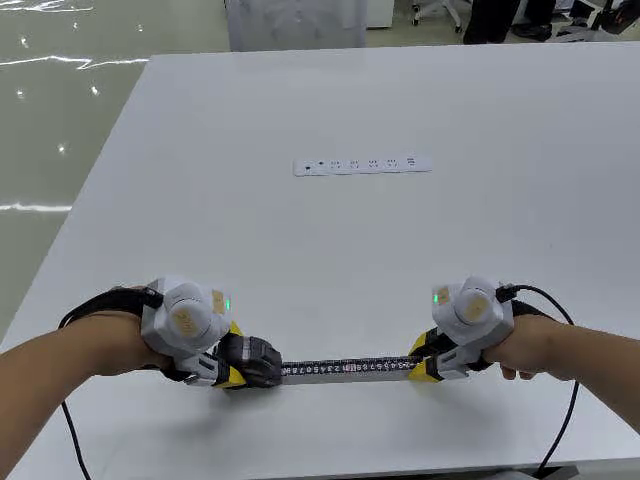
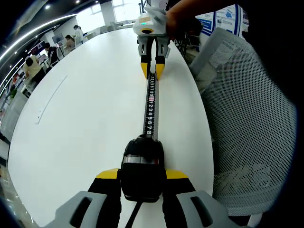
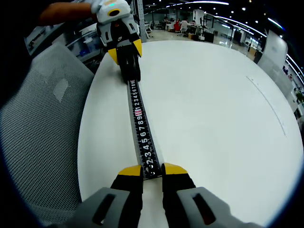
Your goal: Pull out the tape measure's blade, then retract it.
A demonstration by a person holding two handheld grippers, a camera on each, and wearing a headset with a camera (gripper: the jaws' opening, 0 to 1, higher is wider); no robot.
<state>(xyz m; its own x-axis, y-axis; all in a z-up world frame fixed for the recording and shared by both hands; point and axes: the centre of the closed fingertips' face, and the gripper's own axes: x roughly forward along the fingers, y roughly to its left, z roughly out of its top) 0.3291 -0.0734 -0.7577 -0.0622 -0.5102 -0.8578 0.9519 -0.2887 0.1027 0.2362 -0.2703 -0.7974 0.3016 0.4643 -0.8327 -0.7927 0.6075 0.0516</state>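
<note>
Seemingly gripped, tape measure (image 2: 142, 166) left, blade (image 3: 140, 124) right

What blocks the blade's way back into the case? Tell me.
Nothing visible. The blade runs straight over bare table from the right gripper to the case in the left gripper. The power strip lies far off that line.

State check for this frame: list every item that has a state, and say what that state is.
left tongs: shut on the tape measure case.
right tongs: shut on the end of the blade.
blade: pulled out, stretched straight between the two tongs.
power strip: lying flat on the table, apart from the work, no plug seen in it.
</note>
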